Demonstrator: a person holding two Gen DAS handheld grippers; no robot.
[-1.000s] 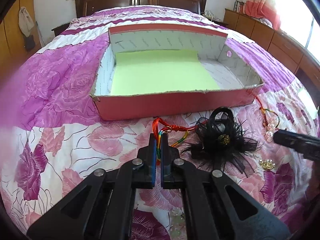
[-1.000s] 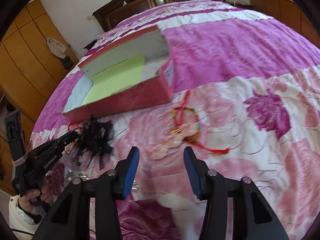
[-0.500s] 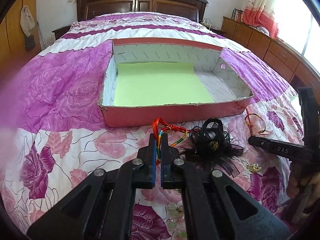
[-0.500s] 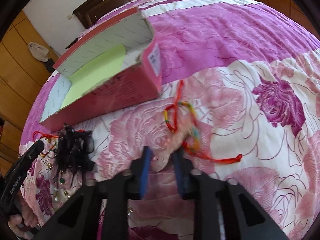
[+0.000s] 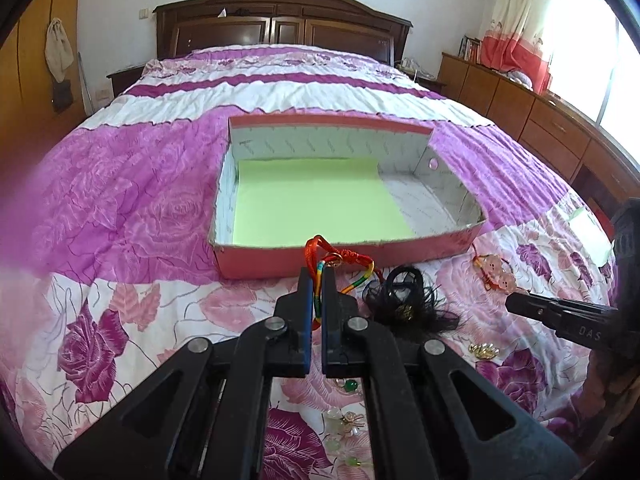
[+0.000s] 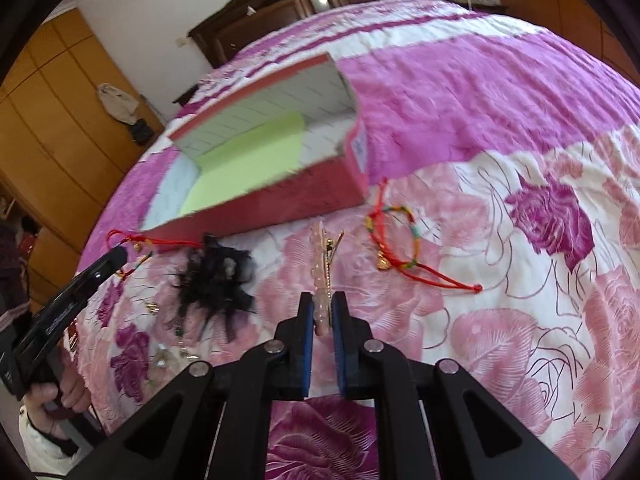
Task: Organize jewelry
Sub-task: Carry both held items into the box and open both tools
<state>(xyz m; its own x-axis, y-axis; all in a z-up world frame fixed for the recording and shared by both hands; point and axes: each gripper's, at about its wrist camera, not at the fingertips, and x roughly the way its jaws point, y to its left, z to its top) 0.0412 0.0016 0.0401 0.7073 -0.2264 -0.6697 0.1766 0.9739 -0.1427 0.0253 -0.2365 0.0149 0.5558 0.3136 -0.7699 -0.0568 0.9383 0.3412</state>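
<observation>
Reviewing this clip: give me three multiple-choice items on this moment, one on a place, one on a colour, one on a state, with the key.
1. Where does the black feather hairpiece lie?
A. in the box
B. on the bedspread in front of the box
C. on the headboard

2. What colour lines the box floor?
A. light green
B. blue
C. black

3. What are the right tongs doing?
A. standing open over nothing
B. shut on a pink hair clip
C. gripping the box wall

Key: B, it lies on the bedspread before the red wall; A, green sheet inside; B, the pink hair clip sits between the pads.

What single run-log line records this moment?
left hand-held gripper: shut on red rainbow cord bracelet | right hand-held gripper: shut on pink beaded hair clip | red cardboard box: empty
</observation>
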